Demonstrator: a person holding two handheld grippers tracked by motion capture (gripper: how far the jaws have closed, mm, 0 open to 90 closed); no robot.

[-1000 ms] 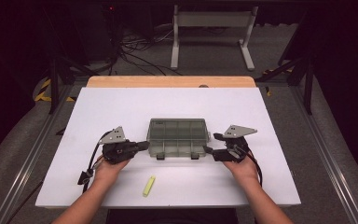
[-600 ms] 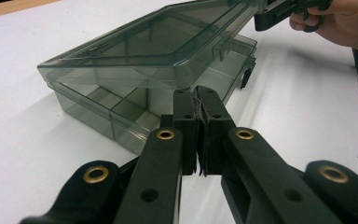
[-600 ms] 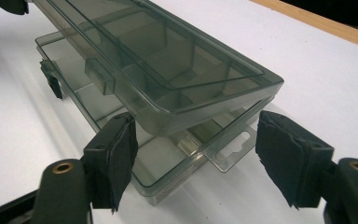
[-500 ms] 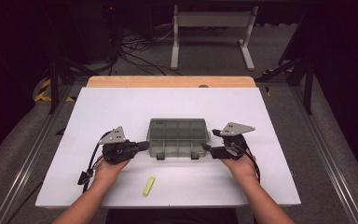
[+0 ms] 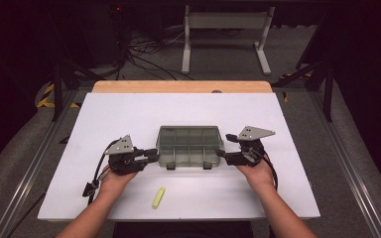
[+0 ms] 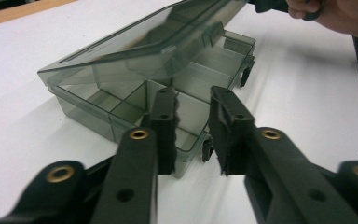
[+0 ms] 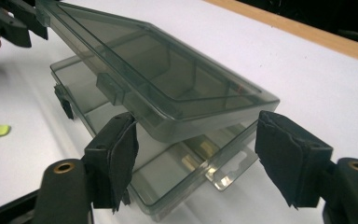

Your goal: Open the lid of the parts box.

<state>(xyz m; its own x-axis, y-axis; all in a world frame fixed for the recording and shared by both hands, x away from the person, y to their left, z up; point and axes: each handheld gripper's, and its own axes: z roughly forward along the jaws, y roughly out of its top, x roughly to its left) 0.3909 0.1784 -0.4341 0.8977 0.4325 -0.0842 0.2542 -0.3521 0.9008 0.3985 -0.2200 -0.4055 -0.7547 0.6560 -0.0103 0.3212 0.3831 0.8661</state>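
- The smoky clear compartment box (image 5: 190,145) is seen on the white table (image 5: 129,114), set squarely between the two pairs of jaws. Its lid (image 7: 168,70) is tilted up off the base along the near edge.
- The left gripper (image 6: 192,93) is shown at one end of the box. Its jaws have just been opening and stand apart, with the near corner of the base in the gap and neither pad pressed on it.
- The right gripper (image 7: 196,126) is pictured at the other end, jaws wide apart and straddling the corner. One pad is tucked just under the lid's edge; no clamping is visible.
- Judged from this, the lid is being raised. It would best be lifted evenly from both ends, with the base held down so it is not dragged along.
- The two dark latches (image 5: 171,166) on the near wall should be kept clear of the pads.
- A yellow-green clip (image 5: 158,197) is left lying behind the jaws, well apart.
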